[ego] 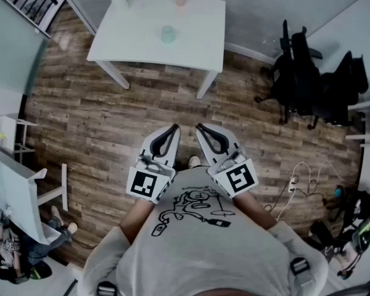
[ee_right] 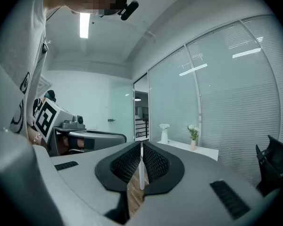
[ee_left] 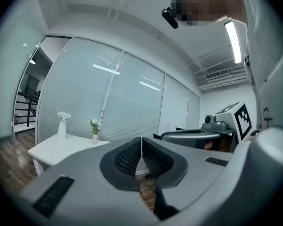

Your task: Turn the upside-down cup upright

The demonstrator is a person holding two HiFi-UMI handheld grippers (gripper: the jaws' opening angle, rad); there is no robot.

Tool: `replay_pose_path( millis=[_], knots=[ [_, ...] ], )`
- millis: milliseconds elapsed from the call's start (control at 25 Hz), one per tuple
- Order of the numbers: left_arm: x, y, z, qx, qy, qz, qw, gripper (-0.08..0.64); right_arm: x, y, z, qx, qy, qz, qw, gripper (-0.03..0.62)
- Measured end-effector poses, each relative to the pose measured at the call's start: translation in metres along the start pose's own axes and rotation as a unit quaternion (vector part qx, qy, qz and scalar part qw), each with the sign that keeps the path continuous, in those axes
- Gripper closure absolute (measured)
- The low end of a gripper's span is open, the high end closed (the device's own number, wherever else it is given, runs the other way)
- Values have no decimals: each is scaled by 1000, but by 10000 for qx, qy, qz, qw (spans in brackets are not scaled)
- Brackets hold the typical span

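Left tongs (ego: 171, 130): closed, nothing between them. Right tongs (ego: 201, 129): closed, empty, just beside the left. Cup (ego: 167, 34): on the far white surface (ego: 200, 36), axis vertical, well apart across the floor, almost straight ahead of the left tongs. Left hand judged marginally nearer.

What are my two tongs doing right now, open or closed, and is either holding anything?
The left tongs: closed, holding nothing.
The right tongs: closed, holding nothing.
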State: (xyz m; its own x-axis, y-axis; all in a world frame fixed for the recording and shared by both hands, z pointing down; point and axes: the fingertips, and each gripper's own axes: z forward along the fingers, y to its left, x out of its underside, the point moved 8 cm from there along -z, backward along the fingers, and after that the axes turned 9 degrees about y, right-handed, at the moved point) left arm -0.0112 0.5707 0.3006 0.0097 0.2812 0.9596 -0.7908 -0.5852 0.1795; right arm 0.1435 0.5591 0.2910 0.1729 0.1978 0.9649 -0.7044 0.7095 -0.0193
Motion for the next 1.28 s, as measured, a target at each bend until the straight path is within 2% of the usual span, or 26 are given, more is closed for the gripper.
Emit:
replay_pose_path(
  millis=[200, 400, 880, 1280],
  knots=[
    [-3, 1, 9, -44, -40, -79, 10000, 549, 1, -10, 0, -72, 14, 24, 10000, 549],
    [-5, -10, 20, -122, -56, -173, 9998, 550, 4, -24, -9, -274, -64, 244, 9993, 548],
    [7, -43, 43, -258, -21, -395, 9989, 551, 18, -49, -31, -497, 64, 165, 9986, 548],
    [8, -34, 49, -324, 102, -389, 9987, 551, 16, -57, -22, -511, 54, 222, 9984, 548]
  ],
)
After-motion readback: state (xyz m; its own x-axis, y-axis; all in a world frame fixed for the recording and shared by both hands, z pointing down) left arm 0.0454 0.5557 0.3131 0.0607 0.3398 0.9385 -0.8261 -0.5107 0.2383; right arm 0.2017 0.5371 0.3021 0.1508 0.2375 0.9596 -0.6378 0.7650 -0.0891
